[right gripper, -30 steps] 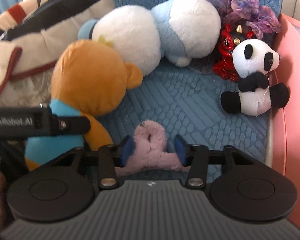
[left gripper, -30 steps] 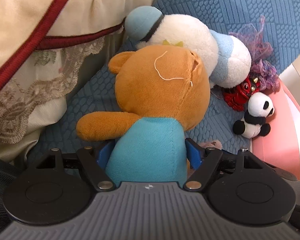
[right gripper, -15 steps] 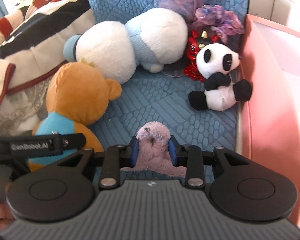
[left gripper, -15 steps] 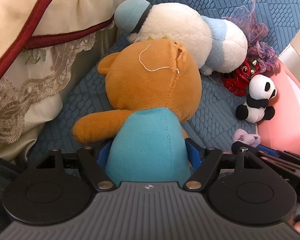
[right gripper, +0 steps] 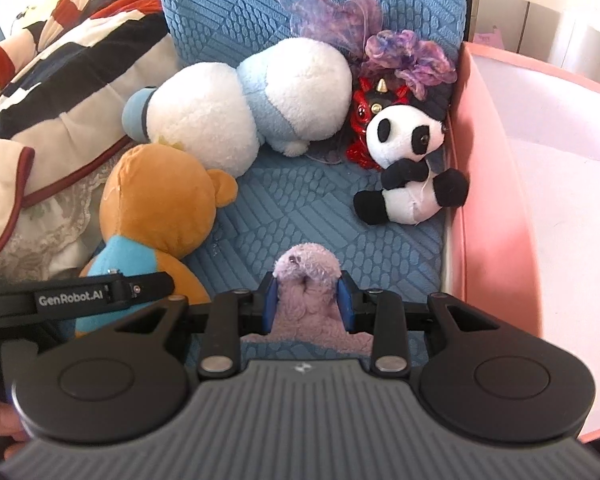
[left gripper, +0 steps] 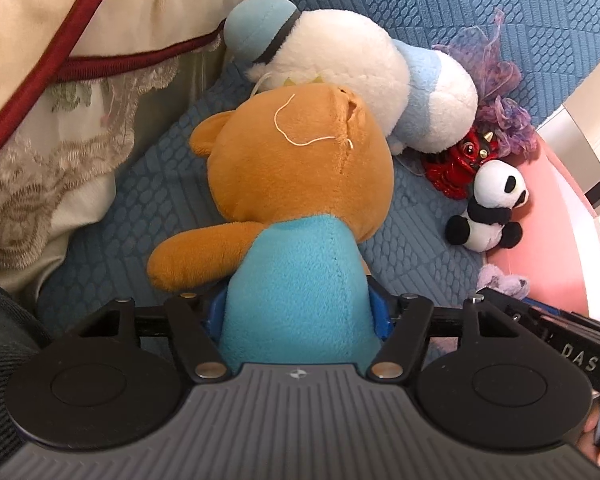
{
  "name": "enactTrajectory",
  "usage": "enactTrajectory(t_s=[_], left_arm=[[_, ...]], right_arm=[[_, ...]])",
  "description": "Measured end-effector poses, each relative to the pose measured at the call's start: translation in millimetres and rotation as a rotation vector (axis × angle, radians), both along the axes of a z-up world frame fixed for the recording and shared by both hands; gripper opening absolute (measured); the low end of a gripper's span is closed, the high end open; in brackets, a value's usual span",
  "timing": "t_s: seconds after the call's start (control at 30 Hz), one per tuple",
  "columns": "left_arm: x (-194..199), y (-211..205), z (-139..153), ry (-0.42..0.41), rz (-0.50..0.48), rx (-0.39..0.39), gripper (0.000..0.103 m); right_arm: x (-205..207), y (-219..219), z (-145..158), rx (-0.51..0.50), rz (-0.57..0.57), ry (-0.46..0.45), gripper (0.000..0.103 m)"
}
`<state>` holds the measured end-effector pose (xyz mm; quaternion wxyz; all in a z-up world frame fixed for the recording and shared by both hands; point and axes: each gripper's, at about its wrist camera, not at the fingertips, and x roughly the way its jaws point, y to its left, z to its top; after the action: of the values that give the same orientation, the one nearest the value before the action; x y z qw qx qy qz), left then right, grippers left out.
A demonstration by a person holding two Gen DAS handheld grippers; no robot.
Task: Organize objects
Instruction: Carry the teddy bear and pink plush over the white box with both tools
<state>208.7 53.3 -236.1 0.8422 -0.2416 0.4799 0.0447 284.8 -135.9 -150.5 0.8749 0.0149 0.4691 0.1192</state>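
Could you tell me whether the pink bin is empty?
Empty as far as visible: the pink bin shows only bare white interior; its near portion is hidden.

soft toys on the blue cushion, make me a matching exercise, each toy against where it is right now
Toys:
1. brown bear
2. lilac plush
3. panda
4. white and blue plush

Places:
A. sitting against the pink bin
B. between the jaws of the right gripper
C. lying at the back, behind the bear's head
D. between the jaws of the left gripper

Pairs: 1-D, 2-B, 3-A, 4-C
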Motion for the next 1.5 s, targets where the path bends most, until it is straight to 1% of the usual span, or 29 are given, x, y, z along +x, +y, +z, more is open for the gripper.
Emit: enactTrajectory(t_s=[0.1,0.23,0.33,0.43,0.5,0.67,0.87,1.0,1.1,1.27,1.37,1.5], left_arm=[[-3,-1,4,0.000,0.000,-0.019,0.070],[-4,-1,21,-0.013,0.016,-0.058,0.070],[-4,-6,38,-0.042,-0.004,-0.034,0.070],[-3,-12,52,-0.057,-0.012,-0.023,0.070],[0,-15,60,-0.064,-0.016,-0.032,0.070],[8,-23,80,-0.072,-0.027,-0.057,0.070],[22,-32,111,-0.099,-0.047,-0.071,0.070],[29,-46,135,-0.131,-0.078,-0.083,0.070],[37,-60,153,-0.155,-0.100,-0.072,0.070],[52,-85,176,-0.180,-0.136,-0.069,0.070],[62,-99,186,-0.195,-0.156,-0.082,0.070],[75,-123,194,-0.206,-0.189,-0.076,0.070]], right_arm=[[-2,-4,5,0.000,0.013,-0.008,0.034],[-1,-13,15,0.021,0.010,-0.013,0.034],[0,-20,26,0.039,0.017,-0.025,0.034],[2,-26,40,0.045,0.020,-0.046,0.034],[4,-30,50,0.043,0.016,-0.060,0.034],[8,-45,74,0.074,0.000,-0.080,0.034],[12,-62,109,0.072,-0.010,-0.133,0.034],[14,-72,132,0.037,-0.002,-0.196,0.034],[17,-84,148,0.056,-0.018,-0.214,0.034],[16,-105,168,0.046,-0.041,-0.263,0.034],[14,-118,174,0.040,-0.055,-0.277,0.034],[10,-138,174,0.020,-0.071,-0.288,0.034]])
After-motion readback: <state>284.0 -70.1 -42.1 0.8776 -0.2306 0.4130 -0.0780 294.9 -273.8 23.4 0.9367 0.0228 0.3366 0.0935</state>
